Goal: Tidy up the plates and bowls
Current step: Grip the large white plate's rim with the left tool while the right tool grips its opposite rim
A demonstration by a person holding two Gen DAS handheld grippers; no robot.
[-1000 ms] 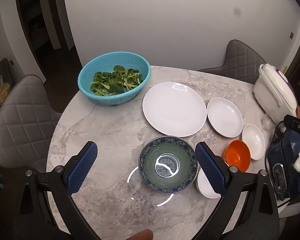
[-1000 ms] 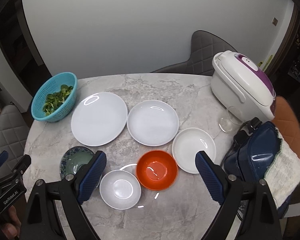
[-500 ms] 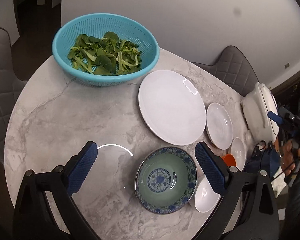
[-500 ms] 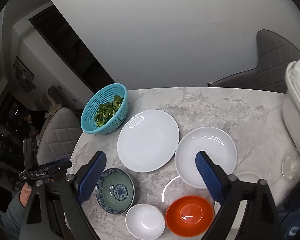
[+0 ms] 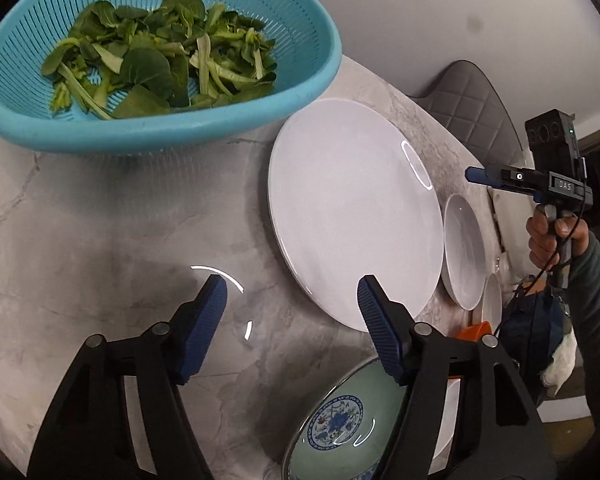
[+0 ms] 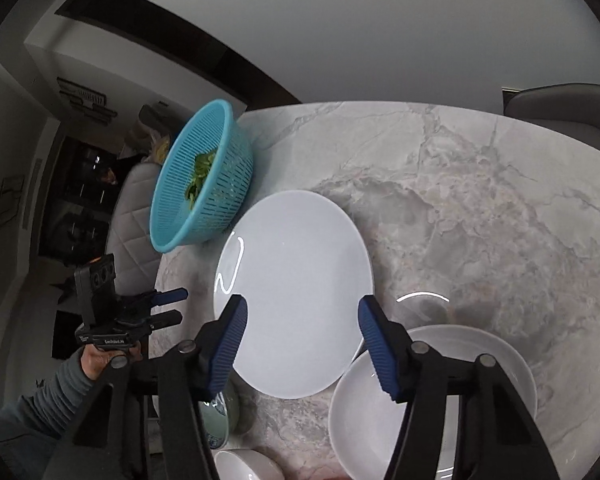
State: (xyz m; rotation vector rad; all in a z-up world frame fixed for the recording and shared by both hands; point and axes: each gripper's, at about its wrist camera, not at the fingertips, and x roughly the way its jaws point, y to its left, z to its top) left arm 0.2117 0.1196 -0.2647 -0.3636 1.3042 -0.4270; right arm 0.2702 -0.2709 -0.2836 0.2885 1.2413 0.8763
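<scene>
Here, on a marble table [image 6: 480,208], the right gripper [image 6: 300,322] hangs spread over the large plate [image 6: 296,280], while the left gripper [image 5: 290,300], also spread and empty, sits just left of it.

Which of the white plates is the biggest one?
The large flat plate beside the teal colander; the medium plate next to it is clearly smaller.

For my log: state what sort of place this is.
Probably a home dining area: a round marble table with quilted grey chairs, set with a large white plate and a teal colander of greens.
</scene>
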